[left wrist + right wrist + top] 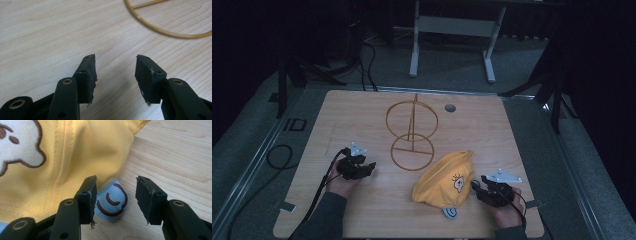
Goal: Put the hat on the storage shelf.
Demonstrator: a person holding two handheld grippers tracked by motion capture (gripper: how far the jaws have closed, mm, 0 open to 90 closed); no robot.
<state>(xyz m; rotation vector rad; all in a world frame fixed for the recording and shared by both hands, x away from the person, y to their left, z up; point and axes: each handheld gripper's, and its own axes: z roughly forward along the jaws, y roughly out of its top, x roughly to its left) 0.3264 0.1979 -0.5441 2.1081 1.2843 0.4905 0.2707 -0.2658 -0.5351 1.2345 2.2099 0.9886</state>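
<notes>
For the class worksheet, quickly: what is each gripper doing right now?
Left gripper: open, holding nothing, over bare table.
Right gripper: open, holding nothing, jaws either side of the hat's blue tab.

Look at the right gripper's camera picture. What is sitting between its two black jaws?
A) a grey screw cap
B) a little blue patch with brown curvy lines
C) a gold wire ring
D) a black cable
B: in the right gripper view, the blue patch peeks out from under the yellow hat, between the open right gripper jaws.
</notes>
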